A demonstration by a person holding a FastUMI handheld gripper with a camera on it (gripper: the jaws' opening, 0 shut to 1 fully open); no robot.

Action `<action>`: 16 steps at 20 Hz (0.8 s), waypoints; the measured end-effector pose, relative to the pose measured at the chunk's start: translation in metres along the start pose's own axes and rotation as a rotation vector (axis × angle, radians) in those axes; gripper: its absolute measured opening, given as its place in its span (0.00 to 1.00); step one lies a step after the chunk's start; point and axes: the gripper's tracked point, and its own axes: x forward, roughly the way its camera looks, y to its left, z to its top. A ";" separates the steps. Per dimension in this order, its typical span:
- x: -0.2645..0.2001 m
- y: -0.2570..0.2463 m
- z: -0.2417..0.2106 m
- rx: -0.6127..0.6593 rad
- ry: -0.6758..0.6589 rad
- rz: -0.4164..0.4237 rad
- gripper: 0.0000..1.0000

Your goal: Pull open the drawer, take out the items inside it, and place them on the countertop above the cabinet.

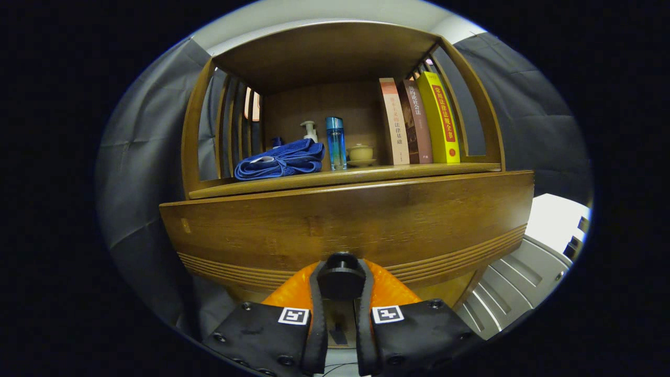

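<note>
**Knob between the tongs, pull comes straight back**

The round black drawer knob [341,280] sits between the tips of the orange-and-black tongs [341,303], which appear closed on it from both sides. It juts from the curved brown wooden drawer front [345,225], dead ahead. Above lies the desk [340,177], carrying a folded blue cloth [280,159].

drawer [345,225] interior: hidden | claw [341,280] tips: behind knob [341,280]

Glossy wooden drawer [345,225] — matt black knob [341,276]
</note>
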 end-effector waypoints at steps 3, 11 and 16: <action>-0.020 0.001 -0.001 0.003 0.016 0.005 0.30; -0.062 0.000 0.000 0.005 0.023 0.003 0.30; -0.083 0.001 -0.013 0.015 0.038 -0.006 0.30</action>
